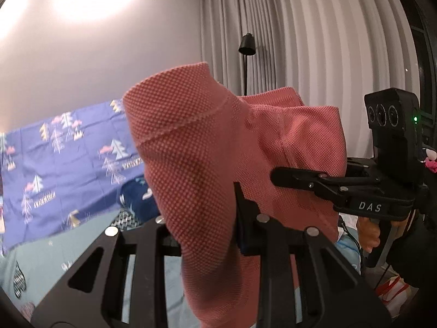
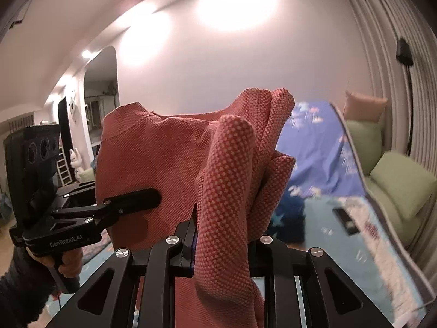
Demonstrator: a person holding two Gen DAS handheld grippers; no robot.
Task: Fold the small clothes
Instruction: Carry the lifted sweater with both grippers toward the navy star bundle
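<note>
We had one fisheye camera on each handheld unit, looking forward along its own tongs and tilted slightly below level. The left view faced the grey curtain (image 1: 314,41) and the blue patterned sheet (image 1: 68,164), with the pink garment (image 1: 204,150) very close to the lens. The right view faced the bare wall (image 2: 218,82) and the same blue sheet (image 2: 314,150), the garment (image 2: 164,158) again filling the near field. Each camera caught the other unit: right tongs (image 1: 281,177) at right, left tongs (image 2: 147,199) at left.
</note>
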